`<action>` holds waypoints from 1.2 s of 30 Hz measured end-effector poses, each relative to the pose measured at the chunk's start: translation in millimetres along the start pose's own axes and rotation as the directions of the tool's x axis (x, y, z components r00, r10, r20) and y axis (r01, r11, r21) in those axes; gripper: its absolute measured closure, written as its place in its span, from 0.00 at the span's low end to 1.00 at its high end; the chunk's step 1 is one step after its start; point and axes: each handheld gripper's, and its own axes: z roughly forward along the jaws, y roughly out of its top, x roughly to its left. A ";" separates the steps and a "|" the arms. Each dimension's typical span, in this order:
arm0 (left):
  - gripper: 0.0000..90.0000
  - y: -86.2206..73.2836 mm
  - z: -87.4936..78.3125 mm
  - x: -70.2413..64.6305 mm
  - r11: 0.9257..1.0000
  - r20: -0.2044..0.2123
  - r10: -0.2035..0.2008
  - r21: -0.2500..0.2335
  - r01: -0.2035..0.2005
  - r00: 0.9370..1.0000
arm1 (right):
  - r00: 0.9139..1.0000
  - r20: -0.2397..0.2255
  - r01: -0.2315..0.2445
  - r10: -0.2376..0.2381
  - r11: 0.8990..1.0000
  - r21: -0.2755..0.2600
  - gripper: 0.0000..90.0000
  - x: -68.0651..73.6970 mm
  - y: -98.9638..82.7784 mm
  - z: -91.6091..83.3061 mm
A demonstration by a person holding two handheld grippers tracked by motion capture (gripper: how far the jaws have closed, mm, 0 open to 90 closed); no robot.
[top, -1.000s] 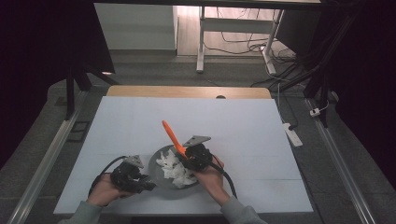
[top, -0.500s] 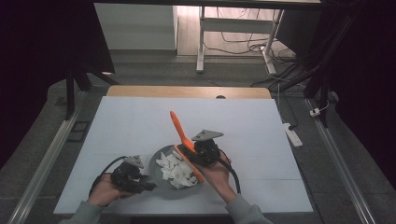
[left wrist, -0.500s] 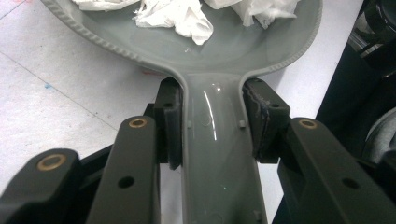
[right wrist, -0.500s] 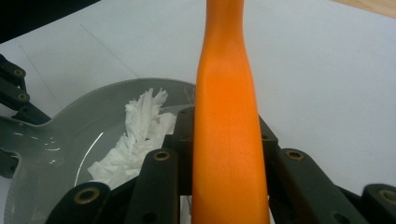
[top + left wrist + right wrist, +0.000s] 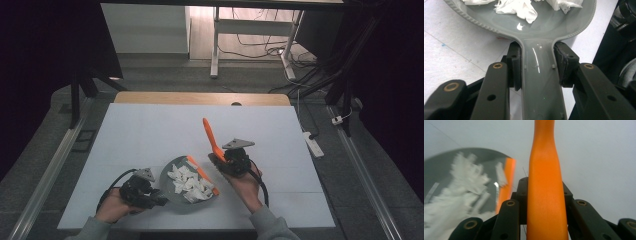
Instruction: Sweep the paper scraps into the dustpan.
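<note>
A grey dustpan lies on the white table near the front edge, with an orange strip along its right lip and white paper scraps inside. My left gripper is shut on the dustpan's handle, its pads pressing both sides, and the scraps lie just beyond. My right gripper is just right of the pan, shut on an orange tool handle that points up and away. In the right gripper view the handle rises between the jaws, and the dustpan lies blurred at left.
The white table top reaches back to a wooden far edge. A white power strip lies on the floor off the table's right side. Metal rails run along both sides, and desk legs with cables stand beyond.
My right gripper has carried the orange handle to the right, from over the dustpan's scraps to beside its orange lip. The left gripper and dustpan have stayed put.
</note>
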 end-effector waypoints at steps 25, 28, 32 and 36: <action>0.68 -0.4 5.2 -6.7 1.000 -0.016 -0.020 -0.013 0.020 1.000 | 0.987 -0.148 0.051 -0.055 0.998 -0.034 0.79 69.5 -0.2 16.3; 0.68 -1.1 5.3 -6.3 0.999 -0.014 -0.033 -0.021 0.033 0.999 | 0.986 -0.145 0.073 -0.082 0.995 -0.061 0.79 73.1 5.5 10.2; 0.68 -1.6 5.8 -6.0 0.999 -0.013 -0.037 -0.033 0.037 0.999 | 0.992 -0.115 0.034 -0.043 0.996 -0.083 0.79 56.1 7.5 3.7; 0.68 -2.4 6.4 -6.3 0.999 -0.021 -0.029 -0.043 0.028 0.999 | 0.996 -0.094 0.000 -0.009 0.996 -0.092 0.79 40.8 6.5 1.9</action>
